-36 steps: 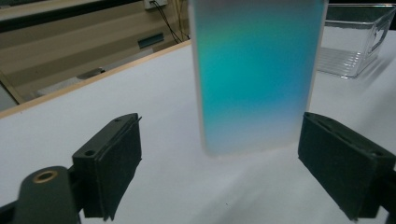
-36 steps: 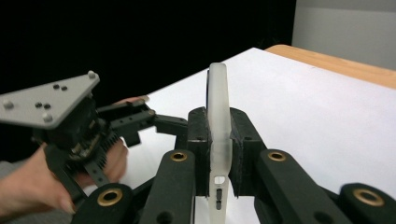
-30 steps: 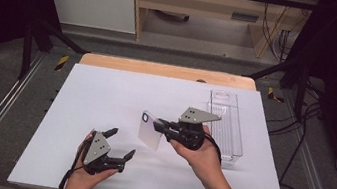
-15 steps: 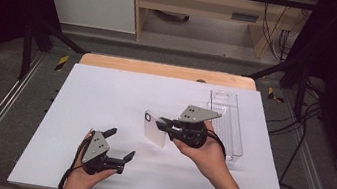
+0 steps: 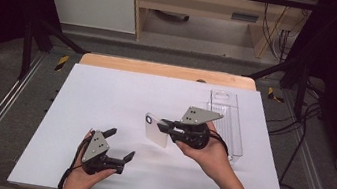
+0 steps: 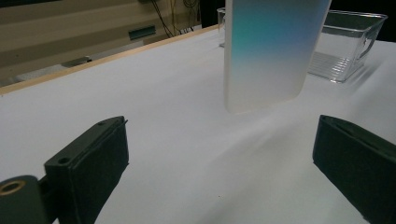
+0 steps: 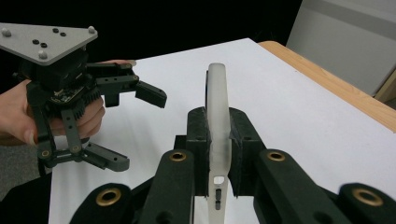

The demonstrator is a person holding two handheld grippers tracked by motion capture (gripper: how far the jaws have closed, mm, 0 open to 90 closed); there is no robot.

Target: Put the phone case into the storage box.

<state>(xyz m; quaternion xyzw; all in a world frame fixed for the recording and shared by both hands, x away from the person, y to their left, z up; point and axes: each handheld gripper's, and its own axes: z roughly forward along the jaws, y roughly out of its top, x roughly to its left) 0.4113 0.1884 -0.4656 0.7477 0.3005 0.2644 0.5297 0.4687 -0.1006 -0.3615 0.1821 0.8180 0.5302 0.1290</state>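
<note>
Phone case (image 5: 157, 130) pinched on edge in right gripper (image 5: 166, 126), clear of table. Left gripper (image 5: 118, 143) spread wide, empty, well below-left. Probably handover next: bring case squarely between left pads before closing.

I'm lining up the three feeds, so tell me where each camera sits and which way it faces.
High view: fixed above the person's side, looking forward and down on the white table; both forearms and the left hand-held gripper and right hand-held gripper show.
Left gripper view: looks along its own open jaws toward the phone case and clear tray.
Right gripper view: looks along its own jaws, shut on the phone case; the left hand shows.
Shared: the phone case shows in all three views.
</note>
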